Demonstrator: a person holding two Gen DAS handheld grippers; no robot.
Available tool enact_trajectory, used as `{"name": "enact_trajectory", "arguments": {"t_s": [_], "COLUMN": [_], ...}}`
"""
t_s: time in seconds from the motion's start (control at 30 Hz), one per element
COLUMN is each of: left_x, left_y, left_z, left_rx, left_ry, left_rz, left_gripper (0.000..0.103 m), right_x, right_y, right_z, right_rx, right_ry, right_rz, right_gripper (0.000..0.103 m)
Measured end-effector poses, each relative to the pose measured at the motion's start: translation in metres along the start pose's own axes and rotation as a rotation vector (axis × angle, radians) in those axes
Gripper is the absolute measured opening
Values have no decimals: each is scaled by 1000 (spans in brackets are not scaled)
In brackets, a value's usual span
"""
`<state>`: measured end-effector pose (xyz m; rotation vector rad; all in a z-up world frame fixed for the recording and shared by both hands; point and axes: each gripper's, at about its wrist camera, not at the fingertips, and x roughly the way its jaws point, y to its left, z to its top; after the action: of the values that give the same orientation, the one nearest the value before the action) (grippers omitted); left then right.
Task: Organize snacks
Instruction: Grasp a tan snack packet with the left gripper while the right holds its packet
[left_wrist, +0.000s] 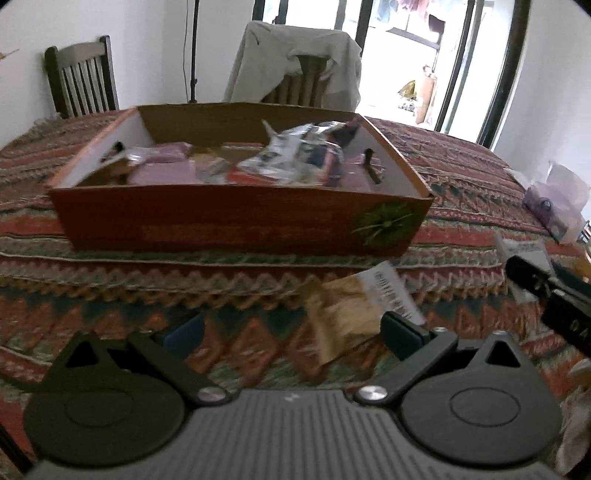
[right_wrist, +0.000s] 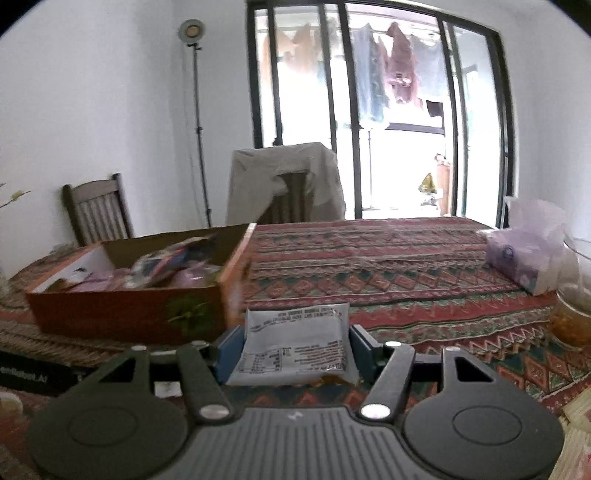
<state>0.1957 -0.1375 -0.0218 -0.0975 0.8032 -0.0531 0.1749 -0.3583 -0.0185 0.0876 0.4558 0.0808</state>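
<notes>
An orange-red cardboard box (left_wrist: 240, 221) with several snack packets in it stands on the patterned tablecloth, ahead of my left gripper (left_wrist: 291, 332). That gripper is wide open just above the cloth. A tan snack packet (left_wrist: 343, 317) lies flat between its fingers, close to the right finger (left_wrist: 402, 330), and is not pinched. My right gripper (right_wrist: 295, 349) is shut on a white-grey printed snack packet (right_wrist: 295, 347), held flat between the blue pads, to the right of the box (right_wrist: 129, 314). In the left wrist view the right gripper (left_wrist: 546, 291) shows at the right edge with that white packet (left_wrist: 524, 251).
A purple tissue box (right_wrist: 517, 262) and a glass jar (right_wrist: 572, 314) stand at the table's right side. A black box (right_wrist: 29, 369) lies at the near left. Two chairs (left_wrist: 85, 81), one draped with cloth (left_wrist: 295, 62), stand behind the table.
</notes>
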Motion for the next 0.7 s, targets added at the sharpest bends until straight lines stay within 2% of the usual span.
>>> {"name": "enact_trajectory", "arguments": {"t_s": [0.13,0.3,0.5,0.57,0.7], "left_x": [18,40,49,53,52], "left_y": [-18,-32,-49,-56,-57], "left_z": [8,11,9,6,1], "left_rx": [-33,-66,-20,26,12], "left_ry": [19,58,32,24,-1], "left_rz": [19,34,109,161,169], "left_gripper": [103,103,103,103,103], "right_x": [17,19,23,22,21], "right_y": [-17,-24,-28,-28,-28], "right_z": [-5,-11,-14,-14,-14], "right_rx": [80,113,132,130,137], "right_ry": [32,35,63,59,55], "right_rz": [-2,-18,-18,-10,8], "right_gripper": [62,62,62,63,63]}}
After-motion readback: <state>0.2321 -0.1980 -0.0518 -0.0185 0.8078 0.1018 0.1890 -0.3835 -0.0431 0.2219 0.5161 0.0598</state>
